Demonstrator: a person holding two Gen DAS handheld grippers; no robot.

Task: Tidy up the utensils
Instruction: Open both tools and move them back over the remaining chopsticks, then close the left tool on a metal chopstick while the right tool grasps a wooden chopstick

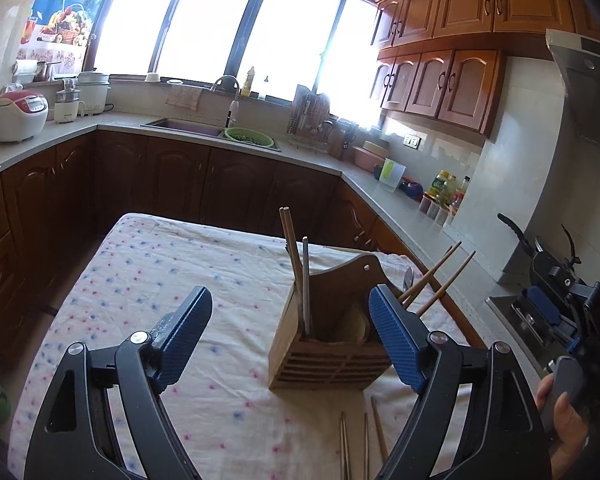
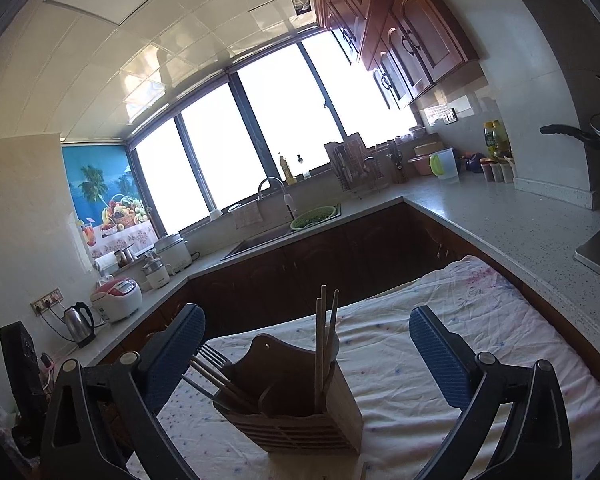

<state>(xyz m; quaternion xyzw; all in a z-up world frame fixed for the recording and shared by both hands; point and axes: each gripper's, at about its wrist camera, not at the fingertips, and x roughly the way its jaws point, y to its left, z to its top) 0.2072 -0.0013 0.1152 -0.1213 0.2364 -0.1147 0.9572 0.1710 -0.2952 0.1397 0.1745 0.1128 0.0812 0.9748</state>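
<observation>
A wooden utensil holder (image 1: pixel 324 344) stands on the cloth-covered table (image 1: pixel 160 264). It holds wooden chopsticks (image 1: pixel 292 248), a grey metal utensil (image 1: pixel 306 284) and more chopsticks (image 1: pixel 440 280) leaning right. Loose chopsticks (image 1: pixel 364 440) lie on the cloth in front of it. My left gripper (image 1: pixel 290 320) is open and empty, just before the holder. In the right wrist view the holder (image 2: pixel 300 404) holds upright chopsticks (image 2: pixel 326 344) and a fork (image 2: pixel 214 356). My right gripper (image 2: pixel 306 344) is open and empty above it. It also shows in the left wrist view (image 1: pixel 552 312), held at the right.
Dark wooden cabinets and a grey counter (image 1: pixel 384 188) wrap around the table. A sink (image 1: pixel 188 126) with a green colander (image 1: pixel 246 136) sits under the window. A rice cooker (image 1: pixel 18 116), a kettle (image 2: pixel 78 322) and bottles (image 1: pixel 444 188) stand on the counter.
</observation>
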